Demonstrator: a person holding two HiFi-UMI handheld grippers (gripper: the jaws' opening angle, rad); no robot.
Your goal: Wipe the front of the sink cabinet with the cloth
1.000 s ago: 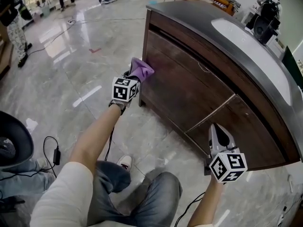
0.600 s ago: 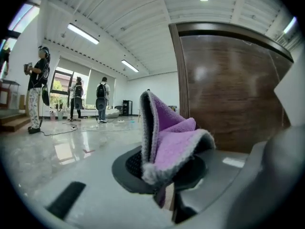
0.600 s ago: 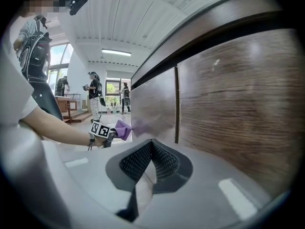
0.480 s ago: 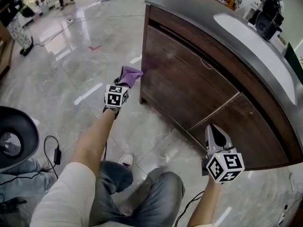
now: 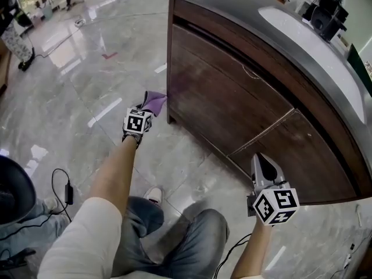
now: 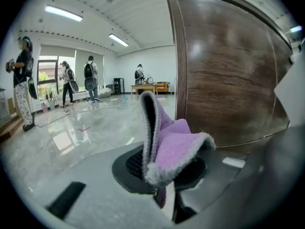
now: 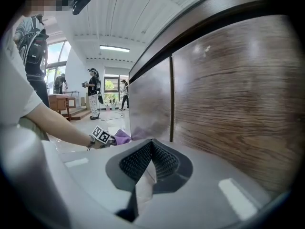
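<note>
In the head view the left gripper [image 5: 146, 109] is held out low on a nearly straight bare forearm, just off the left front corner of the sink cabinet [image 5: 232, 106]. The purple cloth [image 5: 154, 101] sticks out of it with its long axis running away from the person, its tip toward the corner post; whether it touches the wood cannot be told. The right gripper [image 5: 263, 159] sits close to the person on a bent arm and points at the lower edge of the cabinet's right door, below the dark counter [image 5: 256, 25]. In the left gripper view the fingers [image 6: 131, 163] are clamped on the cloth's [image 6: 176, 147] lower edge. The cloth stands upright in a fold, with one fleecy flap drooping right toward the brown cabinet [image 6: 228, 80] front that fills that side. In the right gripper view the ribbed fingers [image 7: 136, 161] are pressed together with nothing between them and aim along the wood-grain cabinet [image 7: 233, 104] front. Far down that front the left gripper [image 7: 110, 138] holds the cloth [image 7: 122, 136] near the corner.
</note>
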